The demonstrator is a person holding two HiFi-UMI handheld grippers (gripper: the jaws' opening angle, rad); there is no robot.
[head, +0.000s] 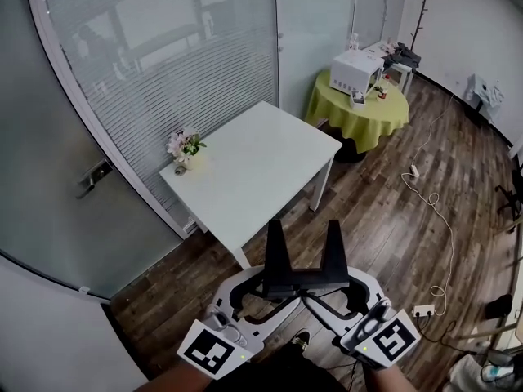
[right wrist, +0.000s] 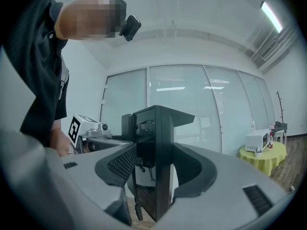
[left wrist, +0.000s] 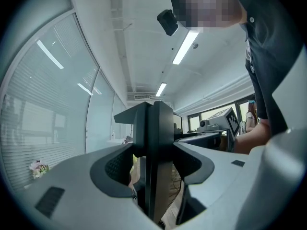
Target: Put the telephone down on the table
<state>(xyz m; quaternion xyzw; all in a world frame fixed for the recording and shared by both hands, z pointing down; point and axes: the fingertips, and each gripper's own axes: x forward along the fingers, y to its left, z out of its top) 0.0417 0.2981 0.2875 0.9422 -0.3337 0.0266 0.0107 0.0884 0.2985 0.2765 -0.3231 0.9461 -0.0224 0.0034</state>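
Telephone (head: 298,269) hung clamped between our left gripper (head: 257,291) and right gripper (head: 347,291), white table (head: 261,162) ahead of both.

An office room is indicated: frosted glass partition (head: 155,64) with blinds, white table (head: 253,170) beside it, ceiling strip lights (left wrist: 184,47).

A small bunch of flowers (head: 185,145) stood at the corner of the white table (head: 253,170), nearest the glass wall with blinds (head: 163,47). A round table with a yellow-green cloth (head: 351,122) stood beyond, carrying a white box-shaped appliance (head: 355,69). A bare coat stand (head: 421,15) stood against the far wall. A white power strip (head: 414,171) and its cable (head: 447,227) lay on the wooden floor (head: 376,219).
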